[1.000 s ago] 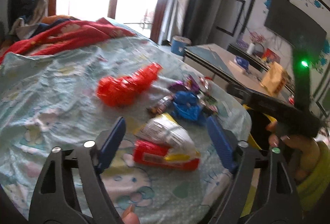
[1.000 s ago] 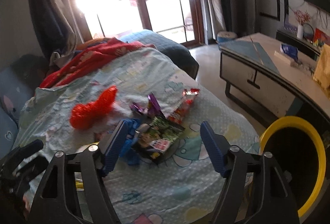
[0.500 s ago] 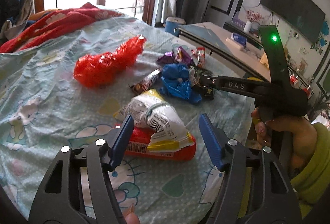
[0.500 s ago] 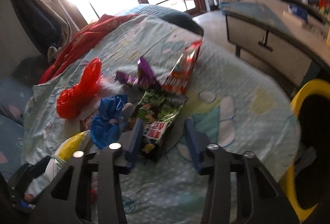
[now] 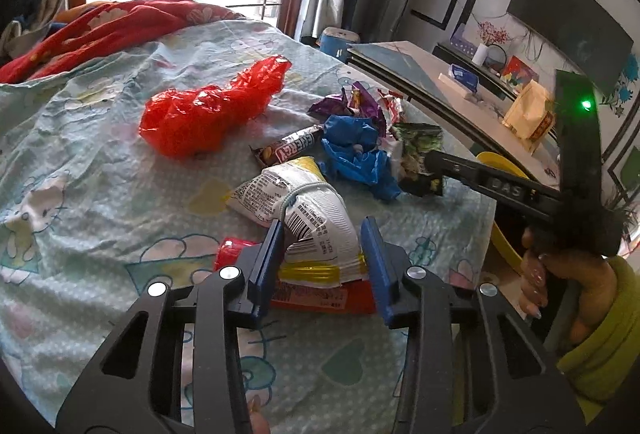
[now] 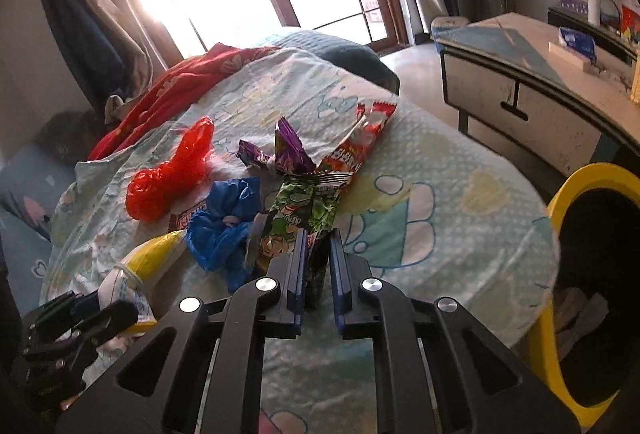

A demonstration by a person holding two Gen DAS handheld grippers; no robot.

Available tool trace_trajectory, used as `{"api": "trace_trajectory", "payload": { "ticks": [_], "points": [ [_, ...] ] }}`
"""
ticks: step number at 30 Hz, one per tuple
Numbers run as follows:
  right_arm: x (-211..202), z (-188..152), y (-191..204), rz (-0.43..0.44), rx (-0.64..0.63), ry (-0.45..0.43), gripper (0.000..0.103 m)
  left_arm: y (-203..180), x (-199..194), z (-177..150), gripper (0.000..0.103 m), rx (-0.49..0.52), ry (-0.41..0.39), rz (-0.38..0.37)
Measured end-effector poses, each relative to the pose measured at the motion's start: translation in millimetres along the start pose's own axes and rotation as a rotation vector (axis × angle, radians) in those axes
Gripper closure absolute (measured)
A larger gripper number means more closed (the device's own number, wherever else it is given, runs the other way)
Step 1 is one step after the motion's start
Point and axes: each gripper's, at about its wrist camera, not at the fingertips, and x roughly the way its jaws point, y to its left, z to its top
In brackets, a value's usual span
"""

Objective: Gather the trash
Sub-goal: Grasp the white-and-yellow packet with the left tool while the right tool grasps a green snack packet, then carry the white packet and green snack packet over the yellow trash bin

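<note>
In the left wrist view, the white snack bag (image 5: 308,218) is bracketed by the closing fingers of the left gripper (image 5: 322,254) on the bedsheet (image 5: 80,162), so it can be lifted from the red packet (image 5: 320,298).

In the right wrist view, the green wrapper (image 6: 304,218) is clamped by the right gripper (image 6: 318,266), presumably for the yellow-rimmed bin (image 6: 560,218) beside the bed.

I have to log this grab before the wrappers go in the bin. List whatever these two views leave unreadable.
- Red packet, left wrist view: mostly covered by the white snack bag and the left gripper, whose jaws are closing around the bag.
- Green wrapper, right wrist view: its near end disappears between the right gripper jaws, shut on it.
- Yellow bin, right wrist view: cut off by the frame edge; inside too dark.
</note>
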Motion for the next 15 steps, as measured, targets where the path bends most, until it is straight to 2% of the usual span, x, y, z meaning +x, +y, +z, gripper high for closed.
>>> {"api": "trace_trajectory", "payload": {
  "ticks": [15],
  "points": [
    [-37.8, 2.4, 8.9, -0.012, -0.068, -0.073, 0.097, 10.2, -34.6, 14.8, 0.080, -0.033, -0.118, -0.022]
  ]
}}
